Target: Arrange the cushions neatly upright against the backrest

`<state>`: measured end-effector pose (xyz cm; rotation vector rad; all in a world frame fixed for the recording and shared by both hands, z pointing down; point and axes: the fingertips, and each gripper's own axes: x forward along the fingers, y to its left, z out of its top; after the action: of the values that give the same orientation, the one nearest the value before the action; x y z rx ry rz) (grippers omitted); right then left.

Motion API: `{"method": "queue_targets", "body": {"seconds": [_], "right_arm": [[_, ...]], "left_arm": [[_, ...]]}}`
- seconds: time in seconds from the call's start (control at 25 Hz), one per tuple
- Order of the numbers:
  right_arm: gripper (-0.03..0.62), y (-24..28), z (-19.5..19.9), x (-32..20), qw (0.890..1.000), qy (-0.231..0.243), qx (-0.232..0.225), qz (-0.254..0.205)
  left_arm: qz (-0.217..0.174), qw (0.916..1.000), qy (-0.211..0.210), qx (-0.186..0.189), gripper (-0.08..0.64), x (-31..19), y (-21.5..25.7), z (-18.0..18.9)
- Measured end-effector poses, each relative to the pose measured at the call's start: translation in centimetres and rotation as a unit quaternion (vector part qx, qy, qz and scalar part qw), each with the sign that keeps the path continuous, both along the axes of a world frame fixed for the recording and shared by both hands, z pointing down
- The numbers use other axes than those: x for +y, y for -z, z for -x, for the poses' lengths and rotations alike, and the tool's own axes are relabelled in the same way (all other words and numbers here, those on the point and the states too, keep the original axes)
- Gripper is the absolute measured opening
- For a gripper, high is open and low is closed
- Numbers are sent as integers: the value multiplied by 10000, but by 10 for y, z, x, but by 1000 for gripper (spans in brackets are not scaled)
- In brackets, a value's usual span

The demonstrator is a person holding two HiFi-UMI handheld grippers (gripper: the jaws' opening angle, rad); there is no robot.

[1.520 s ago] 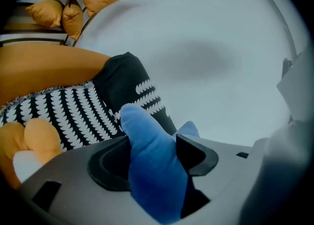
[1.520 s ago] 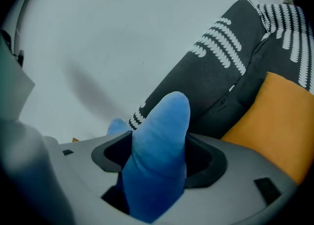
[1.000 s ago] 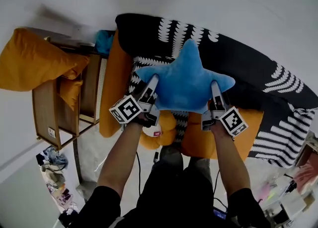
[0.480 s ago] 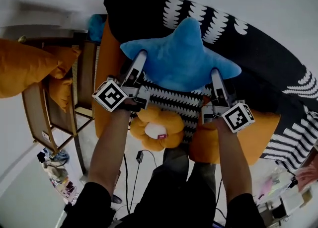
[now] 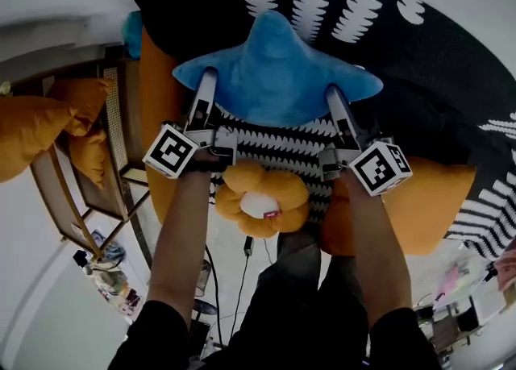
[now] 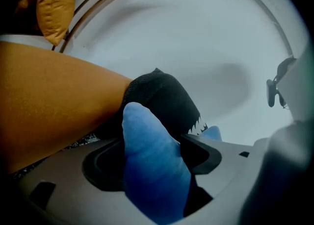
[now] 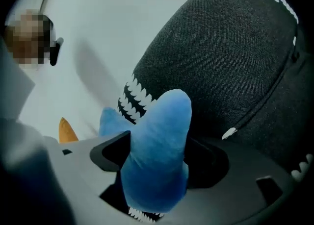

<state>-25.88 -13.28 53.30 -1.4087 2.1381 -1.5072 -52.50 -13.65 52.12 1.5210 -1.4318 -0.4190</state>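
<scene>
A blue star-shaped cushion point(image 5: 274, 78) stands against the black, white-patterned backrest cushion point(image 5: 339, 6) of the sofa. My left gripper point(image 5: 207, 90) holds its left arm and my right gripper point(image 5: 334, 102) holds its right arm. In the left gripper view a blue arm point(image 6: 147, 155) fills the gap between the jaws; in the right gripper view the other arm point(image 7: 159, 140) does the same. Both pairs of jaws are opening, with the plush still touching them. Below the star lie a black-and-white zigzag cushion point(image 5: 282, 155) and an orange flower cushion point(image 5: 260, 199).
A large orange cushion point(image 5: 427, 199) lies at the right on the seat, and an orange bolster point(image 5: 157, 94) stands at the sofa's left end, with a teal cushion point(image 5: 131, 31) behind it. A wooden chair point(image 5: 81, 159) with orange cushions stands left. Cables lie on the floor.
Both grippers carried the blue star cushion away from me and onto the black backrest cushion. The zigzag and flower cushions under it have come into view.
</scene>
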Motion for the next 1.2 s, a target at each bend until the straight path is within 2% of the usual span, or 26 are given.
{"method": "queue_targets", "body": {"seconds": [0.12,0.28,0.4,0.48,0.6,0.64,0.72,0.8,0.88,0.96,1.04,1.12,1.2], "right_arm": [[365,-3,-3,2,9999,81,131,-39],[397,0,-12,17,9991,327,260,-56],[397,-4,-24,41,9993,223,238,168],[397,-8,-23,59,9990,264,221,301],[397,-6,-5,91,9958,806,316,295],[397,-4,5,102,9931,1081,358,275],[397,-2,29,124,9840,1697,484,232],[397,-5,53,151,9658,2470,766,180],[399,-16,75,181,9347,3374,1112,85],[413,-29,93,208,8982,4194,1319,-10],[430,-43,103,227,8602,4868,1517,-50],[448,-60,104,239,8196,5433,1821,-30],[464,-76,100,251,7806,5870,2145,63]], "left_arm": [[32,9999,-27,-140,357,1,-6,4],[173,9983,84,-542,385,20,-4,15],[291,9954,-247,-881,388,52,-2,12],[394,9938,-380,-966,388,79,-1,11],[550,9929,-490,-936,388,123,0,6],[590,9907,-677,-1024,388,137,0,1],[709,9800,-1253,-1371,388,165,-7,-14],[915,9694,-1614,-1608,388,196,-18,-24],[1168,9684,-1513,-1604,388,226,-31,-24],[1423,9684,-1319,-1568,388,254,-42,-17],[1630,9631,-1372,-1644,388,277,-52,-15],[1773,9570,-1510,-1732,388,297,-59,-19],[1862,9551,-1500,-1747,388,315,-61,-21]]}}
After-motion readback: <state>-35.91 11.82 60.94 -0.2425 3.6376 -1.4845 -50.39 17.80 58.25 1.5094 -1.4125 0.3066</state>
